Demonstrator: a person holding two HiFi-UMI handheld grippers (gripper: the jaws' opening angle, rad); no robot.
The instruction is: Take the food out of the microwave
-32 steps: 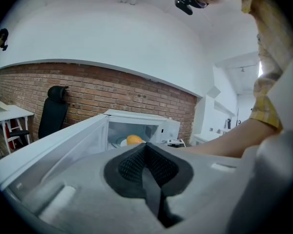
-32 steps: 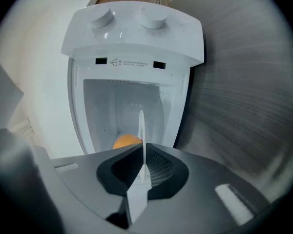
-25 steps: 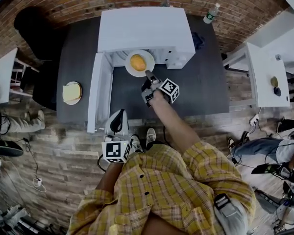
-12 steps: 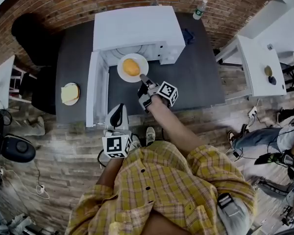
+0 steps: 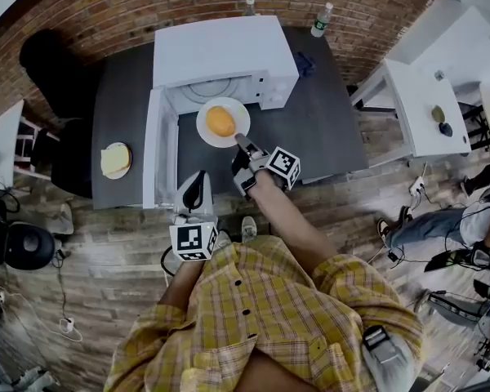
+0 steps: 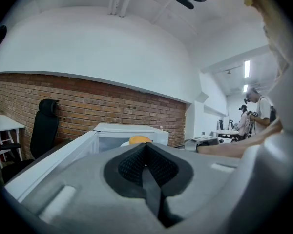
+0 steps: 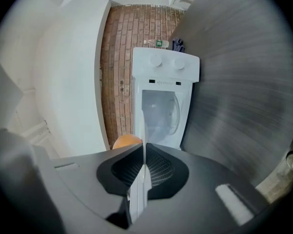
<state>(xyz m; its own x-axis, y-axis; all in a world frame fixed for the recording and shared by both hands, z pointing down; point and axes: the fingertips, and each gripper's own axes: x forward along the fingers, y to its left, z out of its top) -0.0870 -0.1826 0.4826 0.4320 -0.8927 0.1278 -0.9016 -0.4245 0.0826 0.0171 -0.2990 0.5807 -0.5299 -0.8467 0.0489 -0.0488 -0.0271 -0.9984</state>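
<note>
Plate (image 5: 206, 131) with orange food (image 5: 220, 121) out of microwave (image 5: 220, 51), over dark counter (image 5: 327, 129) just near of the open cavity. Clamped by its near rim in right gripper (image 5: 243, 144), jaws almost together on the thin edge. Left gripper (image 5: 194, 189) closed on nothing, by the near end of the swung-open door (image 5: 153, 149).
</note>
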